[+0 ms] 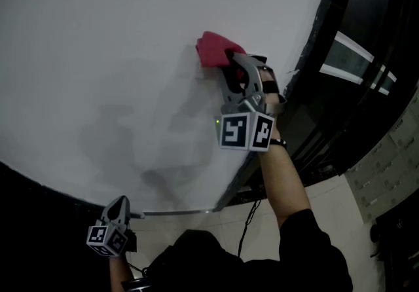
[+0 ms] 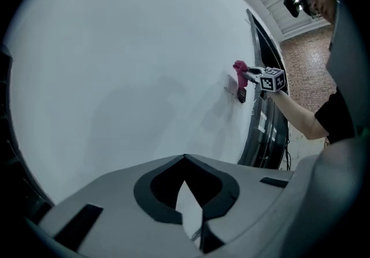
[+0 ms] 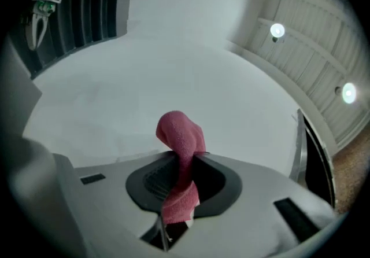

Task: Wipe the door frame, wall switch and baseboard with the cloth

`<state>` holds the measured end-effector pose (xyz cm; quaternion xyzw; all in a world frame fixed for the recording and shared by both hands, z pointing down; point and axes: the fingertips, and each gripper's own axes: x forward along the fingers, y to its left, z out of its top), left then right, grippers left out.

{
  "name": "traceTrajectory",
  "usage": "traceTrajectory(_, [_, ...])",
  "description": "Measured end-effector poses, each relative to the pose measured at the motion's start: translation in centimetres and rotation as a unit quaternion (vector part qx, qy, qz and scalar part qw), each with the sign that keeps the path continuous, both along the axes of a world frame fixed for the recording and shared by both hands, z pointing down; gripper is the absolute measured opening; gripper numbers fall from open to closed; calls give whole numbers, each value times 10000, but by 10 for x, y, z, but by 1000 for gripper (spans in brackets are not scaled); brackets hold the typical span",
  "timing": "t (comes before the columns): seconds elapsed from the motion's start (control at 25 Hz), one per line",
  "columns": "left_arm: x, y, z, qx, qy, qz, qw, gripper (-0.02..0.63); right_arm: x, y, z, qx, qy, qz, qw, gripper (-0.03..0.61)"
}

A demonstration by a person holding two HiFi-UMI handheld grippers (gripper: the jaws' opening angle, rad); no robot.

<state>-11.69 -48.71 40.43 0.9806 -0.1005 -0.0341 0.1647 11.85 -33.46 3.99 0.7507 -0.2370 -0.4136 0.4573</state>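
The jaws of the right gripper are squeezed tight on the red cloth. They push it against the white wall, near the dark door frame, so it can rub. The left gripper hangs low, jaws closed on nothing.

Beside the cloth, the wall switch shows too small for detail.
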Motion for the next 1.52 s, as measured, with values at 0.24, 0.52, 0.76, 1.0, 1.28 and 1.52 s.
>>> traceTrajectory(0.24, [-1,0,1,-89,119,-15,9999,0,34,-25,12,-561,-17,591,9967,71])
traceTrajectory(0.52, [-3,0,6,-82,-73,-60,9999,0,40,-40,58,-827,-46,600,9948,71])
traceTrajectory(0.76, [1,9,9,-76,-144,-1,9999,0,38,-44,83,-1077,-33,538,9927,71])
traceTrajectory(1.0, [2,14,7,32,-253,80,9996,0,39,-43,99,-1196,-242,428,9916,71])
traceTrajectory(1.28, [4,17,6,59,-292,81,9995,0,41,-43,104,-1262,-292,323,9911,71])
traceTrajectory(1.52, [3,25,7,40,-412,165,9990,0,42,-42,108,-1113,-571,172,9920,71])
